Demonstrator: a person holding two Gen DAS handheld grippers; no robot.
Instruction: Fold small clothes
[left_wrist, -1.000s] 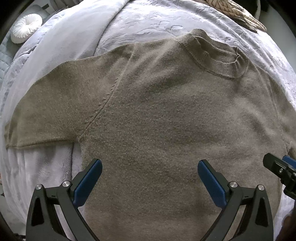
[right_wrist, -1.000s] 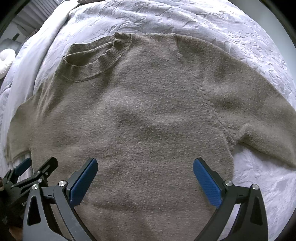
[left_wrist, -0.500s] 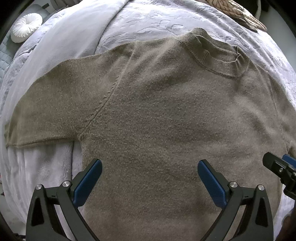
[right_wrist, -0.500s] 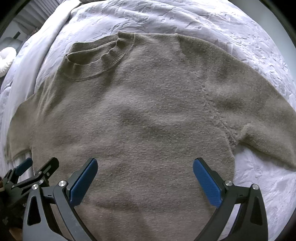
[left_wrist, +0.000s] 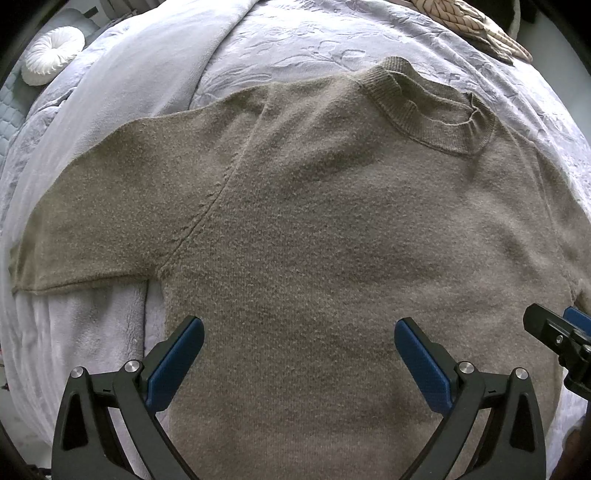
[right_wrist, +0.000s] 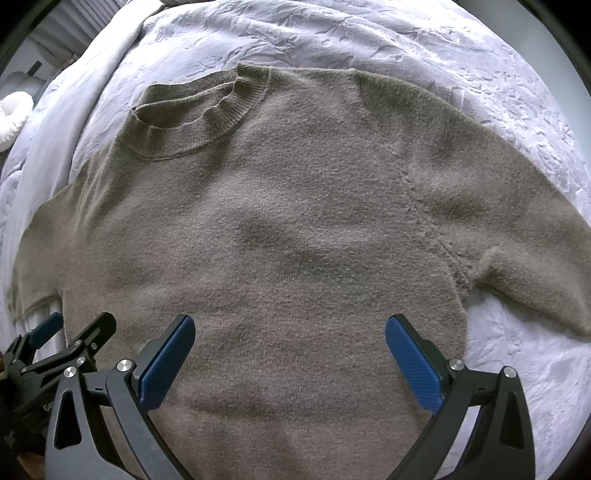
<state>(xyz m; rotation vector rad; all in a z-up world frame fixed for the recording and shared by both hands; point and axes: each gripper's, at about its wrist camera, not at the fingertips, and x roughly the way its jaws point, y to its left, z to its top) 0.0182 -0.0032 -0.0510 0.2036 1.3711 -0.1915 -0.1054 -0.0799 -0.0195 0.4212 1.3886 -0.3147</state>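
One brown sweater (left_wrist: 332, 240) lies flat on a bed, on a pale purple bedspread (left_wrist: 303, 40). At the far left a round white cushion (left_wrist: 51, 55) sits at the bed's edge. The left sleeve (left_wrist: 110, 206) is spread out to the side. The left gripper (left_wrist: 299, 345) hangs over the sweater's lower part, its blue fingers (left_wrist: 175, 363) wide apart and holding nothing. The ribbed collar (right_wrist: 199, 114) is at the far end. The right gripper (right_wrist: 290, 345) hangs beside it, fingers wide apart too, empty.

Black tongs (left_wrist: 299, 354) with blue ribbed pads (left_wrist: 175, 363) and silver screws (left_wrist: 465, 367).
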